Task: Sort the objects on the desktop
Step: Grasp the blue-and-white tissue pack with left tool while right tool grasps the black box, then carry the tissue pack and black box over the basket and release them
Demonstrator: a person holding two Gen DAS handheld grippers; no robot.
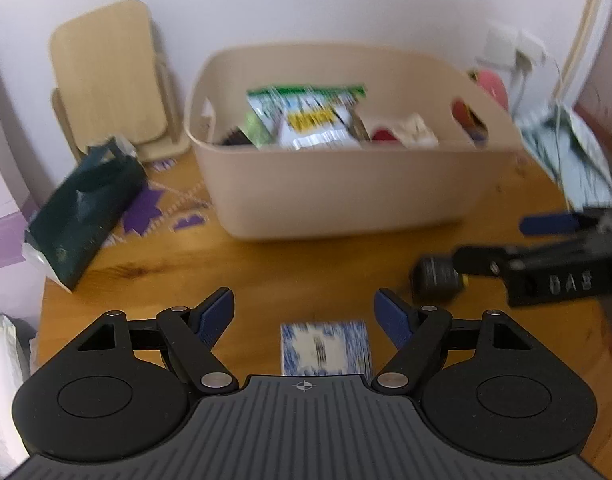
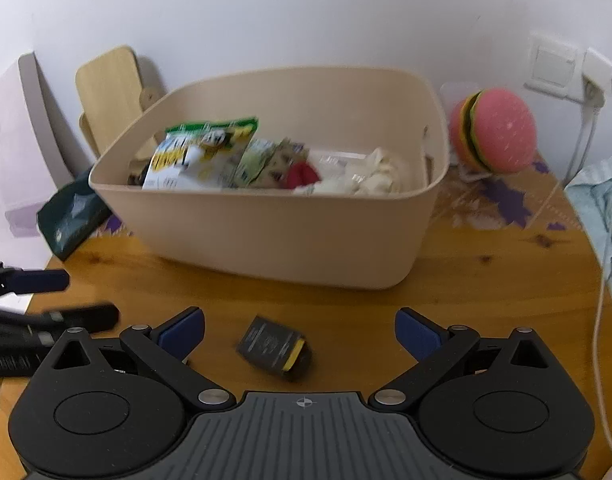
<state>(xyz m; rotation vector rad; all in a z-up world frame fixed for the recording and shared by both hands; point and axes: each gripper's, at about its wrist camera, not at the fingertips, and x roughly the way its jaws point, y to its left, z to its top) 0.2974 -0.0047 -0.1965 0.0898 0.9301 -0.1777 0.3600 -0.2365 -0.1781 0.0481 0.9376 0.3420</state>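
A beige bin [image 1: 346, 196] holding snack packets and wrappers stands at the back of the wooden table; it also shows in the right wrist view [image 2: 274, 232]. My left gripper [image 1: 304, 312] is open and empty, just above a small blue-and-white box [image 1: 325, 347]. My right gripper [image 2: 300, 328] is open and empty, with a small dark packet with a yellow end [image 2: 275, 347] lying between its fingers on the table. That packet also shows in the left wrist view [image 1: 436, 282], beside my right gripper [image 1: 546, 240].
A dark green bag [image 1: 82, 216] lies left of the bin. A wooden stand [image 1: 110, 76] leans on the wall behind it. A burger-shaped toy [image 2: 494, 136] sits right of the bin. A wall socket with a white cable [image 2: 586, 80] and light cloth [image 2: 602, 200] are at the right edge.
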